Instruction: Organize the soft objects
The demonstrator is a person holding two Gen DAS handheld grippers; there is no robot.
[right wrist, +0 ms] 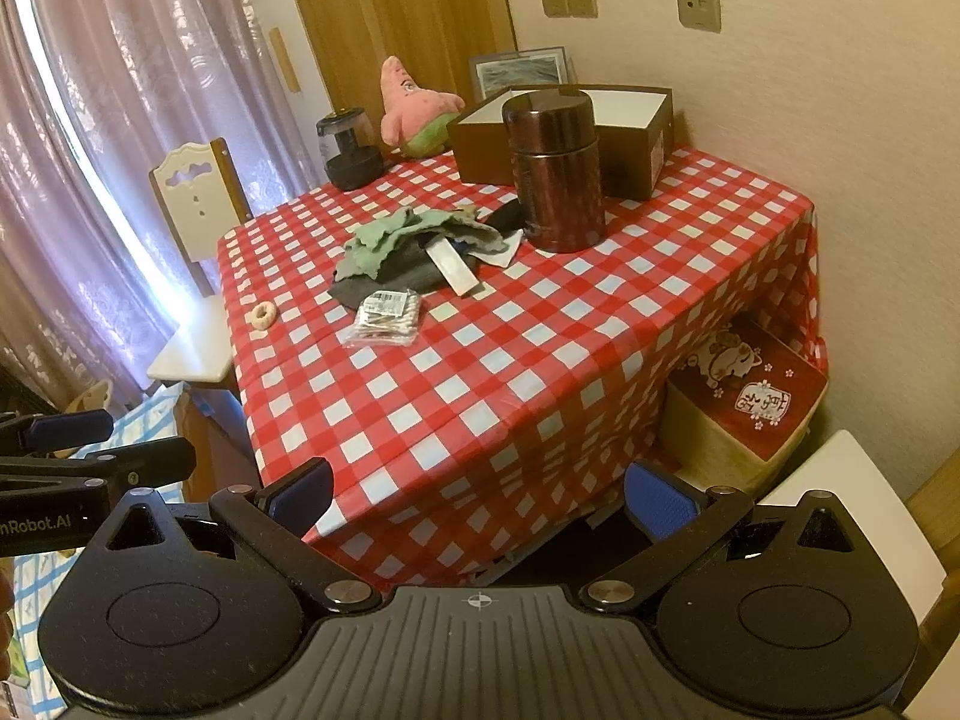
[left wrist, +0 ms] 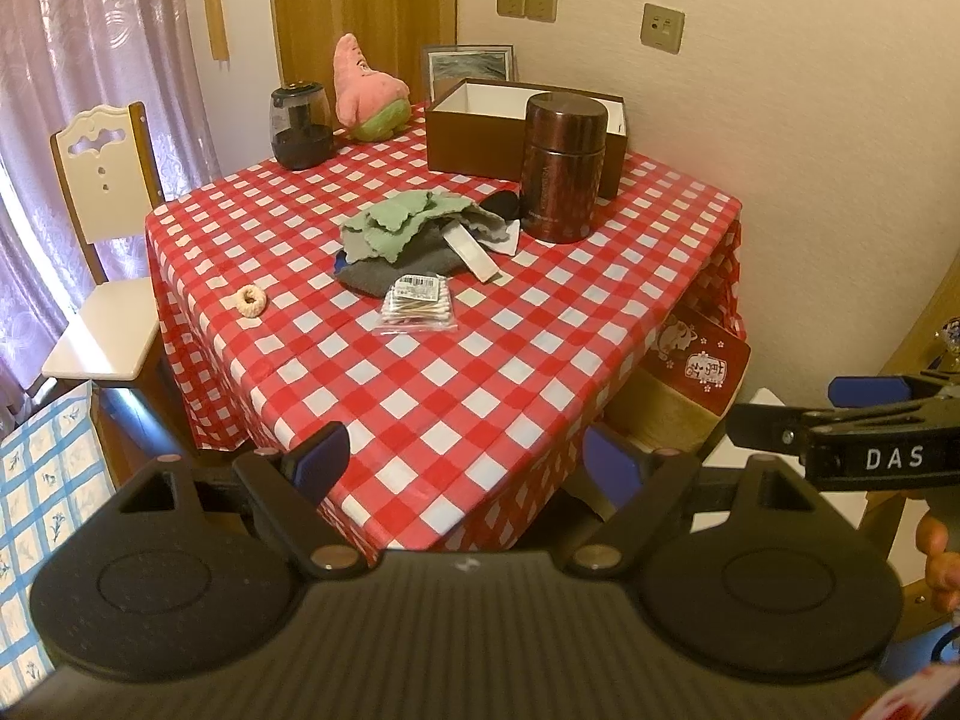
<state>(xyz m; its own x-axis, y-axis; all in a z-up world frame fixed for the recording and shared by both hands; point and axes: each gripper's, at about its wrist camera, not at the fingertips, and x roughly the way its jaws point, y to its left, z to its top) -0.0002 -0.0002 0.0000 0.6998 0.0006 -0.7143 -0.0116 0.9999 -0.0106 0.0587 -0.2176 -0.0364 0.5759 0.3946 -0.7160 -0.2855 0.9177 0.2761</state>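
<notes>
Both grippers hang wide-jawed off the table's near corner — left gripper (left wrist: 465,456), right gripper (right wrist: 480,495). Mid-table lies one cloth heap (left wrist: 414,234) — two or three pieces, hard to separate. One pink plush (left wrist: 366,90) stands at the far edge beside one brown box (left wrist: 474,132).

The bench (left wrist: 420,384) wears a red-and-white check cloth. On it, the plush (left wrist: 366,90) is pink with a green base, the cloths (left wrist: 396,222) pale green over a dark grey one (left wrist: 384,279). The flask (left wrist: 561,168) is glossy dark brown, the box (left wrist: 474,141) brown outside and white inside. The ring (left wrist: 251,301) is cream, the jar (left wrist: 300,126) smoky black. The chair (left wrist: 102,180) is cream with brown edges; the curtain (left wrist: 90,60) is mauve with pale swirls. Each tool, left (left wrist: 465,459) and right (right wrist: 480,495), is black with blue pads.
</notes>
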